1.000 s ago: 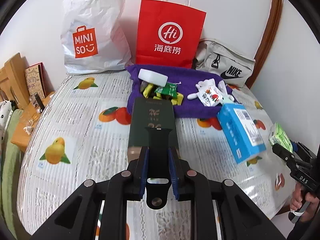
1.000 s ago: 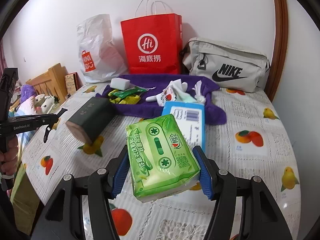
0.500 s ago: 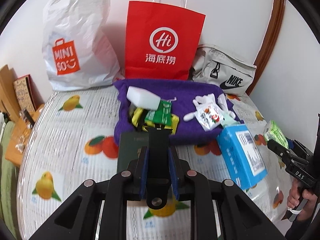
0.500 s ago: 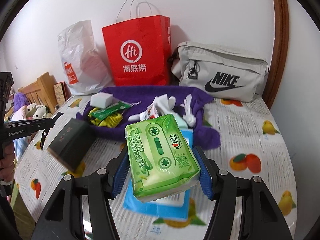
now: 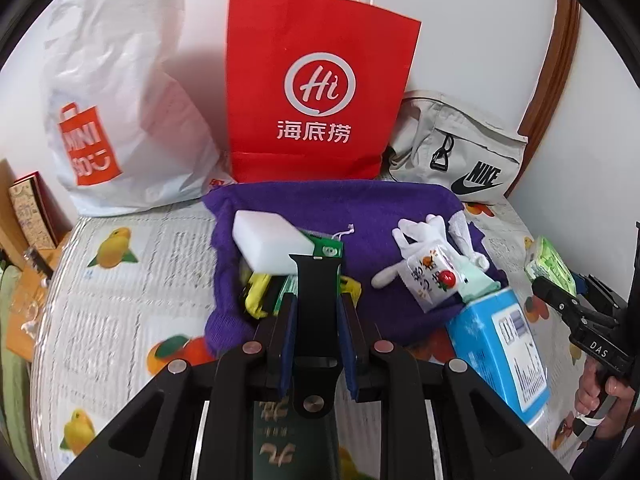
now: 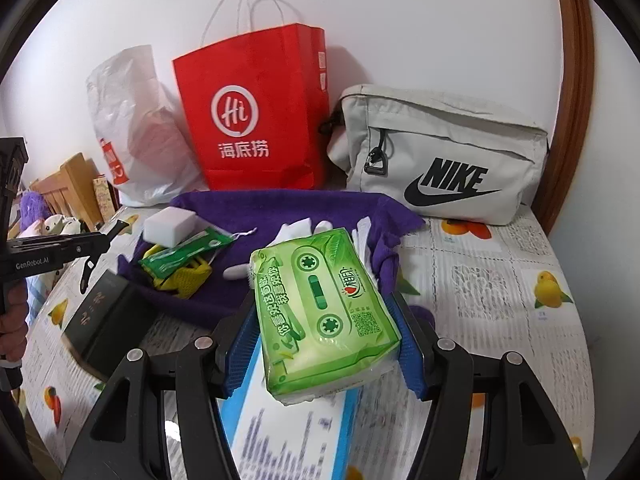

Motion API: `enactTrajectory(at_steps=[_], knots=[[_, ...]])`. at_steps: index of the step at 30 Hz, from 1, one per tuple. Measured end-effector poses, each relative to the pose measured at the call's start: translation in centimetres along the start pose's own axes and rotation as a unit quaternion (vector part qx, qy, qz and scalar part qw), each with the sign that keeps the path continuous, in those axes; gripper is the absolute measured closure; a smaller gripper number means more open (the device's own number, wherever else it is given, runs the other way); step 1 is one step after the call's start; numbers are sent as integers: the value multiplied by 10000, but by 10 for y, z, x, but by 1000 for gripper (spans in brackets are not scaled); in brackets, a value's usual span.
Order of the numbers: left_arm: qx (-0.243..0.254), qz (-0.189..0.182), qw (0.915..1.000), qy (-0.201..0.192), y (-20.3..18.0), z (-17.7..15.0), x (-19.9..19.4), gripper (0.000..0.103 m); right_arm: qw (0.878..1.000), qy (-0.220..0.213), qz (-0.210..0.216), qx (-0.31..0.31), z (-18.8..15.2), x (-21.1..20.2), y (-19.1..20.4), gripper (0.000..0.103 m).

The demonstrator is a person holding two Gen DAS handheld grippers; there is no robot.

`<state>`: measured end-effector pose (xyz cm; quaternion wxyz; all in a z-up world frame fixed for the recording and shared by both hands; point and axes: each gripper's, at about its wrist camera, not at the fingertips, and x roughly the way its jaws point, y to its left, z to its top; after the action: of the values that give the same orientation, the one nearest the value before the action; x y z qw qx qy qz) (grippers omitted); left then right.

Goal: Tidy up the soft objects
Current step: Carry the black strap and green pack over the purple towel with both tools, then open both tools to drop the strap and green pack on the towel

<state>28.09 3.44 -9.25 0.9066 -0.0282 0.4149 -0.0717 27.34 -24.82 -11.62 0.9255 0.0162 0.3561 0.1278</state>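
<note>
The right gripper [image 6: 326, 330] has its blue-padded fingers [image 6: 408, 354] clamped on the long sides of a soft green plastic-wrapped tissue pack [image 6: 326, 312]. The pack is printed with a cassette-tape drawing, white Chinese lettering and a small QR code; its clear film wrinkles at the near end, where the white tissue shows through. It is held off the bed, tilted, above a light blue rectangular tissue box [image 6: 280, 432] that lies flat on the bedspread.

The left gripper [image 5: 318, 320] is closed narrowly on a black strap-like tab [image 5: 318, 300] that stands upright between its fingers [image 5: 286, 344]. Below the mount a dark green rectangular box with gold characters [image 5: 288, 444] shows; in the right wrist view the same box [image 6: 106, 320] hangs at the tip of the left gripper, tilted, over the near edge of the cloth.

Beyond both grippers lies a rumpled purple towel-like cloth [image 5: 360, 208] spread on the fruit-printed quilted bedspread [image 5: 140, 292]. On the cloth sit a white rectangular sponge block [image 5: 272, 246], green and yellow snack packets [image 5: 264, 296] partly beneath it, and a small white plush toy [image 5: 416, 240] with a printed sachet [image 5: 430, 280] across it. The blue box touches the cloth's right front corner.

Against the white wall stand a white crinkled MINISO plastic bag [image 5: 120, 120], a red paper carrier bag with white cord handles [image 5: 320, 92] and a pale grey Nike fabric pouch [image 5: 460, 160].
</note>
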Motion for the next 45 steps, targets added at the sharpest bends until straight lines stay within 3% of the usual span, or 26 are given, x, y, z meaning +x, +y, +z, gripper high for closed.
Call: enactTrajectory(at_steps=[13, 33, 37, 41, 45], knots=[[1, 5, 9998, 187, -4, 27, 52, 83, 9996, 233, 109, -94, 26, 55, -16, 42], [60, -6, 9990, 435, -13, 39, 90, 82, 9952, 878, 418, -107, 33, 113, -14, 38], [51, 21, 9990, 433, -13, 40, 88, 72, 9953, 861, 437, -112, 33, 112, -13, 25], [47, 93, 9990, 424, -12, 39, 80, 62, 9959, 802, 398, -84, 34, 106, -14, 25], [23, 150, 9992, 377, -12, 36, 64, 59, 9972, 677, 331, -15, 35, 88, -13, 25]])
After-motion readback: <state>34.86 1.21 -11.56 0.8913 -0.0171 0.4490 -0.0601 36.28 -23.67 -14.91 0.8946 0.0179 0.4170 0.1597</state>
